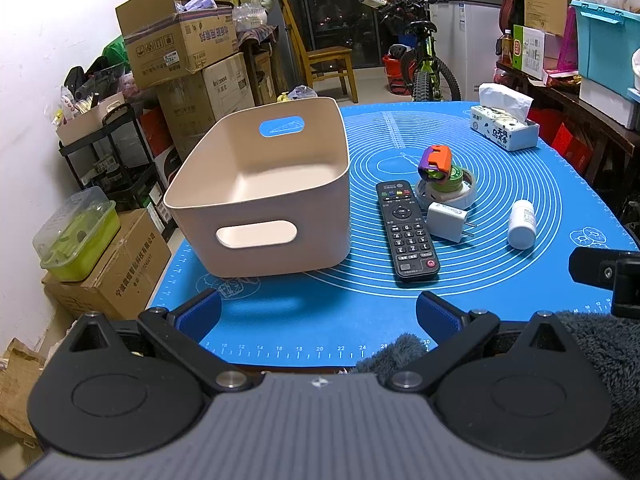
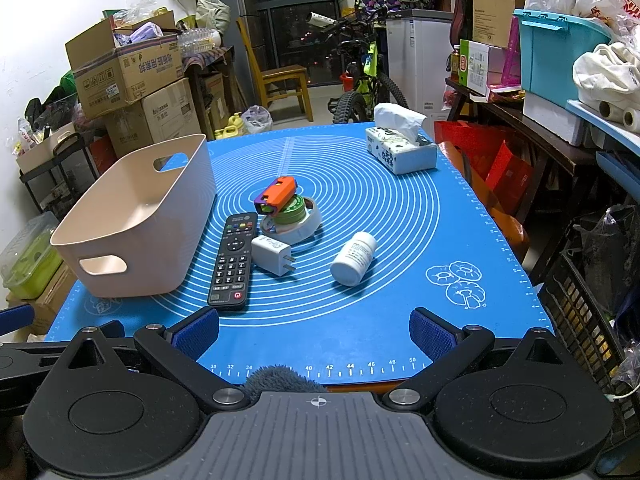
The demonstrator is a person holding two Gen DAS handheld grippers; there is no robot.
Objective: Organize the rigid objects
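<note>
- We see the left claw (image 1: 318, 316) spread wide and empty at the bottom of its frame, over the mat (image 1: 320, 320) on the tabletop.
- Our right claw (image 2: 314, 334) gapes wide too, holding nothing.
- Mid-frame lie the remote (image 2: 233, 267), charger (image 2: 271, 258) and bottle (image 2: 354, 258), with the empty bin (image 2: 136, 224) at left.
- Behind them, an orange toy (image 2: 278, 196) sits on a tape roll (image 2: 296, 224).
- The tissue box (image 2: 400, 152) sits farthest, upper right.

walls: white wall (image 1: 48, 20) at 9 o'clock; window: dark glass (image 2: 296, 32) at 12 | furniture: wooden chair (image 2: 280, 80) at 12; white fridge (image 2: 416, 52) at 1; stacked cardboard boxes (image 1: 180, 40) at 10 | floor: pale tile (image 1: 368, 80); bicycle (image 2: 364, 76) at 12
</note>
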